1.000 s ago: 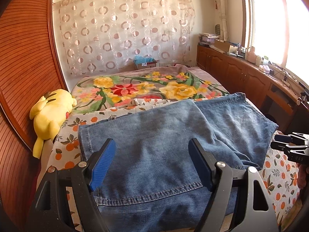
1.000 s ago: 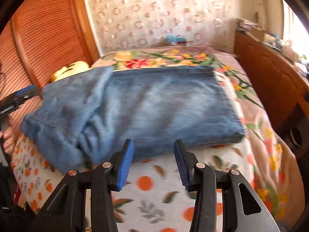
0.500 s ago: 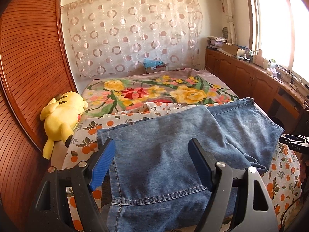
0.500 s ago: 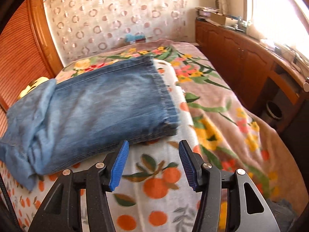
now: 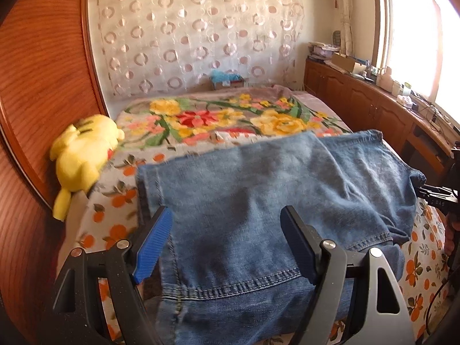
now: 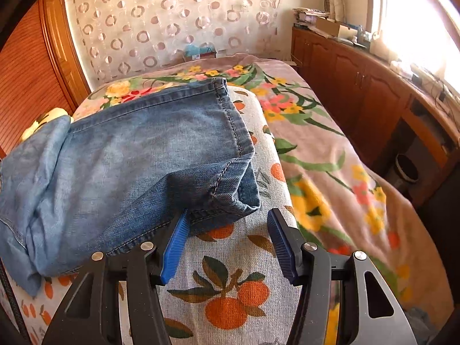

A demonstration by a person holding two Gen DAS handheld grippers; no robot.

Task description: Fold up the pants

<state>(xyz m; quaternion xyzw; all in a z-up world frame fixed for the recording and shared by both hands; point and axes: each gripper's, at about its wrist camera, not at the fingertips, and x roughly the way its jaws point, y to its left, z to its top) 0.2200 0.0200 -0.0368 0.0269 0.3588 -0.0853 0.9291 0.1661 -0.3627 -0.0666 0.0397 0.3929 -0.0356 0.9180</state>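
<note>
I am looking down both sets of tongs at a pair of blue denim pants (image 5: pixel 258 201) lying folded on the orange-print sheet (image 6: pixel 230 281) that is covering the near part of the bed (image 6: pixel 330 149). My left tongs (image 5: pixel 227 244) are hanging released over the near end of the pants, jaws standing wide with only denim showing below and between them, and I cannot see either pad pressing on the cloth. In the right wrist view the leg hems are lying at the right end of the pants, one corner rumpled and turned up at the near right. My right tongs (image 6: pixel 227 244) are sitting just in front of that corner; their jaws have just been opening, the left blue pad (image 6: pixel 175 247) is lying right beside the hem edge, and the gap between the pads is showing only the sheet, so nothing is being grasped. The right tongs are also showing at the far right edge of the left wrist view, with part of a hand (image 5: pixel 450 235) behind them. A yellow plush toy (image 5: pixel 83 155) is lying against the wooden wall panel (image 5: pixel 37 86) at the left of the bed, and a floral blanket (image 5: pixel 224 118) is covering the far half. Wooden cabinets (image 6: pixel 359 86) are running along the right under a bright window (image 5: pixel 411 28).
</note>
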